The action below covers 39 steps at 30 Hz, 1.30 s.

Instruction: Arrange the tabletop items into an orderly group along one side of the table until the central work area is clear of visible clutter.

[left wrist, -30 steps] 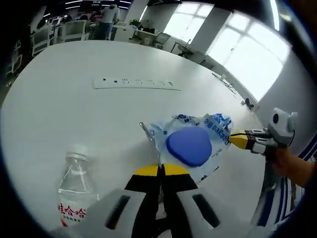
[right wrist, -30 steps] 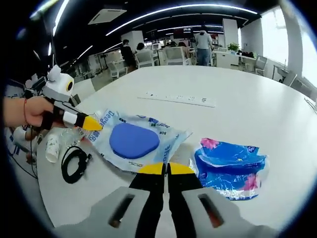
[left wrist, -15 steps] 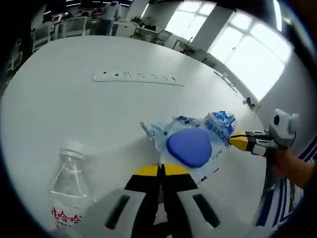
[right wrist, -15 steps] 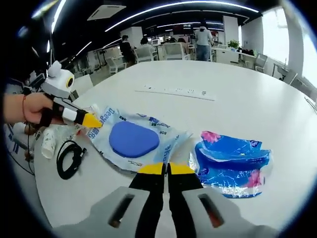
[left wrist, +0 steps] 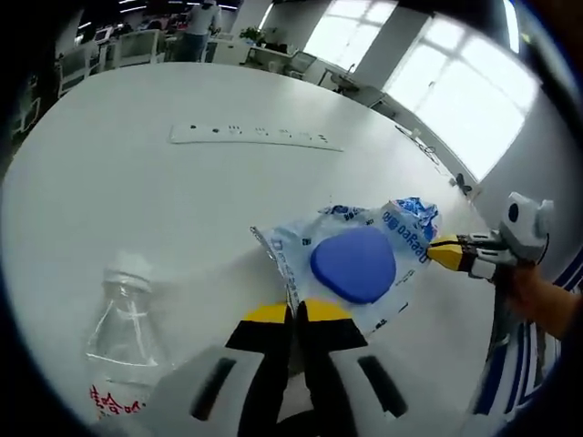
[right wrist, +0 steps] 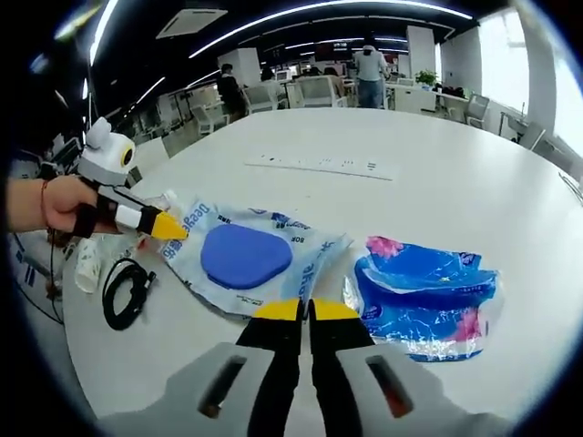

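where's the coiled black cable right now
In the right gripper view, the coiled black cable lies on the white round table at the left, just below the left gripper and left of the clear packet holding a blue pad.

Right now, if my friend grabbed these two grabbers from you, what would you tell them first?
Left gripper: shut on one edge of the clear packet with the blue pad.
Right gripper: shut on the opposite edge, so the packet is stretched between both.
Blue wrapper lies beside the packet. Water bottle, black cable and white power strip sit spread over the white table.
Done: nothing looks grouped yet.
Left: set the packet at one side, then probably bring the wrapper, bottle and cable next to it.
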Motion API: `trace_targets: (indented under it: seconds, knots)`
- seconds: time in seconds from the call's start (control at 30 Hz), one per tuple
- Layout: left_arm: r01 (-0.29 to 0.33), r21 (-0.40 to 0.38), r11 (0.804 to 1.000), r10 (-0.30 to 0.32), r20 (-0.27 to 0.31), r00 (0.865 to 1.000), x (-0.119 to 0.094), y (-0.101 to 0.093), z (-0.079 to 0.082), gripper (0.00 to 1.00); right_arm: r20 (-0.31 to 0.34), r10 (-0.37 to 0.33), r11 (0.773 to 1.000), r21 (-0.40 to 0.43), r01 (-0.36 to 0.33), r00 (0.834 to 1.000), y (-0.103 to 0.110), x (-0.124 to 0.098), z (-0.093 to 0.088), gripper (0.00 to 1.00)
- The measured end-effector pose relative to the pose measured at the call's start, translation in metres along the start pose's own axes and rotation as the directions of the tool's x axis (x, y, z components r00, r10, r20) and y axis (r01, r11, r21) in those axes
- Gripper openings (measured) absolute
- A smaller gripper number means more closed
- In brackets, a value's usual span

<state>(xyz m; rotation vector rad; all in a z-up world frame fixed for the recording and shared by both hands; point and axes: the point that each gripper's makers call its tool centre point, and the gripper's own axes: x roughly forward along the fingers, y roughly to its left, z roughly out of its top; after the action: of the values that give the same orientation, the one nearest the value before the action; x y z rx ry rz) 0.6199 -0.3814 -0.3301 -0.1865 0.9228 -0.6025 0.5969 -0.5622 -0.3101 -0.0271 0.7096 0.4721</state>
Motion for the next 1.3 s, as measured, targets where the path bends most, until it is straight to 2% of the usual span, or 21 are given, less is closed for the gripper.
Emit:
trace_targets:
  seconds: [0.3, 0.63, 1.0, 1.3]
  knots:
    - [-0.005, 0.008, 1.000, 0.005, -0.002, 1.000, -0.001, 0.002, -0.001, 0.04, 0.000, -0.008, 1.000, 0.012, 0.008, 1.000, 0.000, -0.002, 0.001, 0.07]
    - [-0.013, 0.014, 1.000, 0.012, 0.002, 1.000, -0.006, 0.004, -0.001, 0.15, 0.005, -0.016, 1.000, 0.007, 0.016, 1.000, 0.005, -0.008, 0.002, 0.09]
    - [-0.007, 0.026, 1.000, 0.007, 0.020, 1.000, -0.020, -0.002, 0.005, 0.21, 0.039, -0.031, 1.000, 0.004, 0.031, 0.999, 0.008, -0.024, 0.013, 0.14]
    - [-0.002, 0.046, 0.999, 0.000, 0.050, 0.999, -0.036, -0.009, 0.013, 0.29, 0.050, -0.027, 1.000, 0.002, 0.027, 0.998, 0.013, -0.033, 0.020, 0.21]
